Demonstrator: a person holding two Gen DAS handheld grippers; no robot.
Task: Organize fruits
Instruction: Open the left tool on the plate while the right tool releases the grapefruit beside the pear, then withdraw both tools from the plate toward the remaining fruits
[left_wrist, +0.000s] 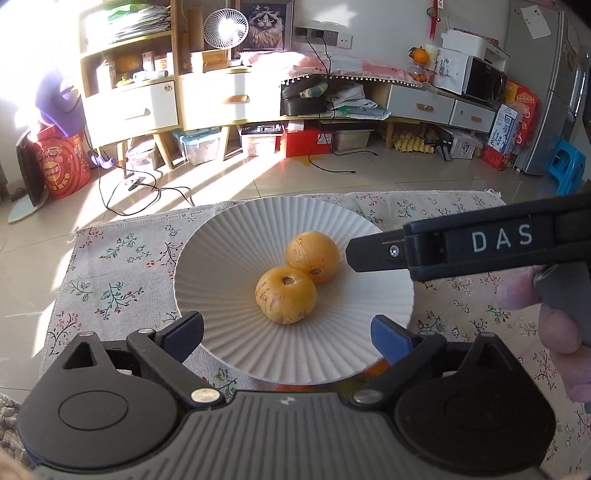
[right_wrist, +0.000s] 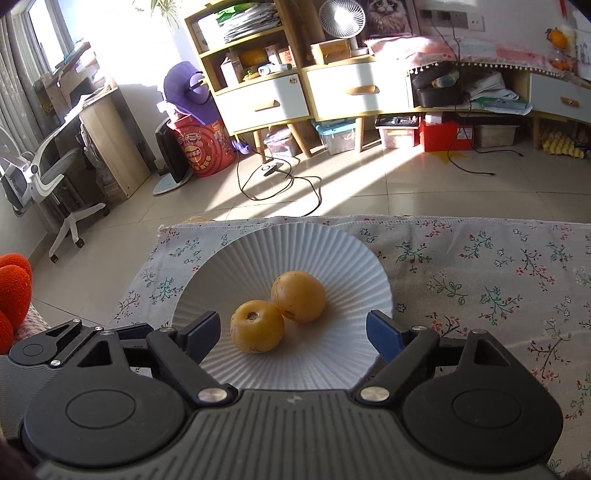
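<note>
Your left gripper (left_wrist: 288, 332) has its fingers spread wide, with nothing between the blue pads (left_wrist: 391, 338); both fruits lie ahead of the fingertips, beyond them on the plate. Your right gripper (right_wrist: 291, 334) is likewise wide apart and holds nothing.

There are two round yellow-orange fruits with faint reddish streaks, and both sit in one white ribbed ceramic plate (left_wrist: 221, 254). The nearer fruit (left_wrist: 286, 295) lies just ahead of your left fingers, about midway between them. Its brown stem scar faces upward and slightly away from you, so its stem axis stands nearly upright. The farther fruit (left_wrist: 312, 256) touches it and sits beyond it, a little toward your right finger. Its dark scar faces low on the near side, toward you, so its axis is tipped well over. Neither fruit has a clear long axis; both look nearly spherical.

From your right wrist view, the nearer fruit (right_wrist: 257, 326) lies just past the fingertips, closer to the left finger (right_wrist: 201, 332), scar up. The farther fruit (right_wrist: 298, 296) rests against it, ahead and toward the middle of the gap.

The plate stands on one floral-printed cloth (left_wrist: 122, 266) covering the counter. In the left wrist view your right gripper's black body, lettered "DAS", reaches in beyond your right finger, its tip over the plate's rim, apart from the fruits.
</note>
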